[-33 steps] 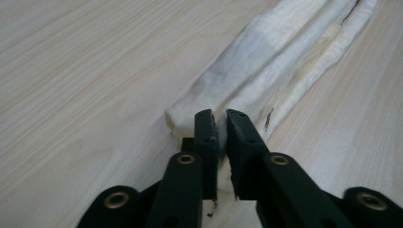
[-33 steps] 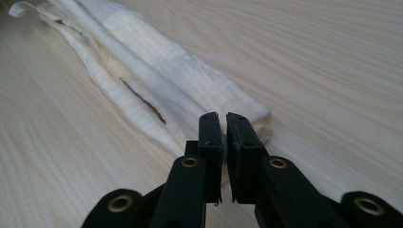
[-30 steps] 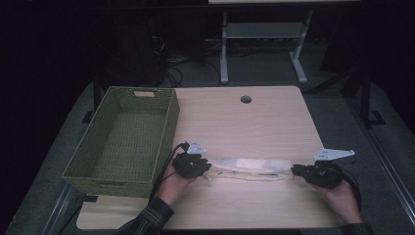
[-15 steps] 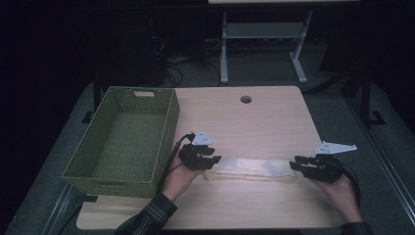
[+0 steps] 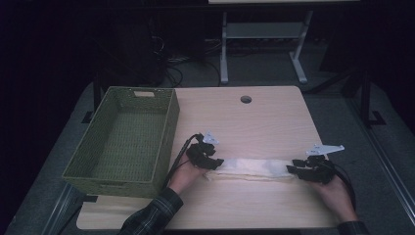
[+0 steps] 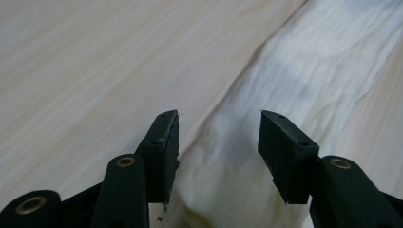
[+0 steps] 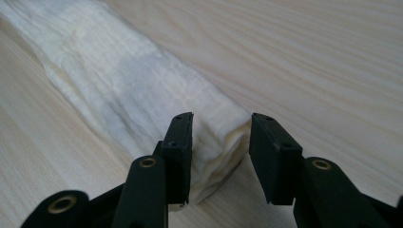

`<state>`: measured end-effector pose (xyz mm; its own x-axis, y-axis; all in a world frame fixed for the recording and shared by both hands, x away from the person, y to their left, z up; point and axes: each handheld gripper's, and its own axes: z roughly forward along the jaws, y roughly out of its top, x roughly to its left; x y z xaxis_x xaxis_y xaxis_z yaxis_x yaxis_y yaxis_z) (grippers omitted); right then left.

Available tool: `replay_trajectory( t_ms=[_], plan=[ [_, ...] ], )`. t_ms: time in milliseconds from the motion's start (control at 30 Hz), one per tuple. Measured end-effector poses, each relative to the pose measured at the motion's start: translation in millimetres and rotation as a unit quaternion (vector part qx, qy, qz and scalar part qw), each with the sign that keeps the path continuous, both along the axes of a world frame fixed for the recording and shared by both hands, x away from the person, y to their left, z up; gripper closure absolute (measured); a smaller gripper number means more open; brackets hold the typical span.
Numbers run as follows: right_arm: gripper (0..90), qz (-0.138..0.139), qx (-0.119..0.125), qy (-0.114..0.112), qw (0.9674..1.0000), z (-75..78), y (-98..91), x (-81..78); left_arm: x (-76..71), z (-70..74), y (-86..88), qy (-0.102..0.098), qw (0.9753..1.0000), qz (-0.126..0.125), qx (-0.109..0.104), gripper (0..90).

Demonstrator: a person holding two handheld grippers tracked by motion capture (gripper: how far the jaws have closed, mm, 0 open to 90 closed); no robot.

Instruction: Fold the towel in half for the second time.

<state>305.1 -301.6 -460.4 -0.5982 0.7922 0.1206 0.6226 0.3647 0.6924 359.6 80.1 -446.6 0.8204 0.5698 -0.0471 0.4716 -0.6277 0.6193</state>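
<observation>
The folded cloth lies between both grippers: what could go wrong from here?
1. The left gripper has just been opening and its pads do not press the folded cloth, so a lift now might leave that end behind.
2. The right gripper straddles only part of the cloth's end; closing may catch a few layers and unfold it.

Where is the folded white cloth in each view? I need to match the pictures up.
High view: the folded white cloth lies lengthwise near the front edge of the table, between the left gripper and the right gripper.
Left gripper view: it runs from between the open jaws up to the top right corner.
Right gripper view: it runs from between the open jaws up to the top left corner.
Shared landmark: the pale wood tabletop beneath it.
</observation>
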Motion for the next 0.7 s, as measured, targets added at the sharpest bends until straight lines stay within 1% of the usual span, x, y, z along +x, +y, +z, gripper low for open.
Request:
replay_trajectory(
  t_ms=[33, 100, 167, 300, 333, 433, 467, 500, 533, 600, 667, 700],
  plan=[
    [59.7, 0.001, -0.001, 0.004, 1.0000, -1.1, 0.4, 0.0, -0.5, -2.5, 1.5, 0.004, 1.0000, 0.002, 0.007, 47.8],
    [59.7, 0.001, -0.007, 0.008, 0.9999, -3.6, 1.8, 0.7, -2.4, -5.2, 3.8, 0.007, 0.9999, 0.003, 0.012, 47.9],
    [59.8, 0.003, -0.011, 0.005, 0.9999, -4.8, 2.5, 2.3, -6.8, -7.2, 6.5, 0.010, 0.9998, 0.006, 0.018, 48.4],
    [59.7, 0.003, -0.015, 0.005, 0.9999, -5.2, 4.4, 6.1, -14.0, -8.3, 10.7, 0.009, 0.9997, 0.005, 0.021, 49.9],
    [59.7, 0.005, -0.015, 0.003, 0.9999, -5.3, 4.9, 7.0, -16.5, -8.4, 11.2, 0.011, 0.9997, 0.008, 0.019, 50.0],
    [59.7, 0.008, -0.022, -0.002, 0.9997, -5.3, 7.3, 11.1, -24.4, -7.7, 13.3, 0.014, 0.9996, 0.008, 0.024, 50.2],
    [59.7, 0.009, -0.023, -0.001, 0.9997, -5.3, 8.1, 12.5, -27.1, -7.8, 14.2, 0.012, 0.9996, 0.007, 0.023, 50.2],
    [59.7, 0.009, -0.023, 0.000, 0.9997, -5.3, 8.7, 14.0, -29.6, -7.6, 14.9, 0.012, 0.9996, 0.006, 0.024, 50.2],
    [59.6, 0.011, -0.023, -0.005, 0.9997, -5.9, 8.9, 15.6, -33.8, -7.1, 16.0, 0.012, 0.9996, 0.007, 0.025, 50.2],
    [59.0, 0.008, -0.016, 0.001, 0.9998, -6.9, 9.6, 17.2, -38.6, -6.1, 17.6, 0.013, 0.9996, 0.006, 0.024, 49.9],
    [58.2, 0.006, -0.013, 0.003, 0.9999, -6.7, 9.5, 17.4, -39.8, -5.0, 17.7, 0.011, 0.9997, 0.006, 0.021, 49.0],
    [56.2, 0.005, -0.008, -0.002, 0.9999, -6.4, 8.5, 16.9, -38.9, -2.7, 17.2, 0.008, 0.9998, 0.003, 0.019, 46.5]
  ],
)
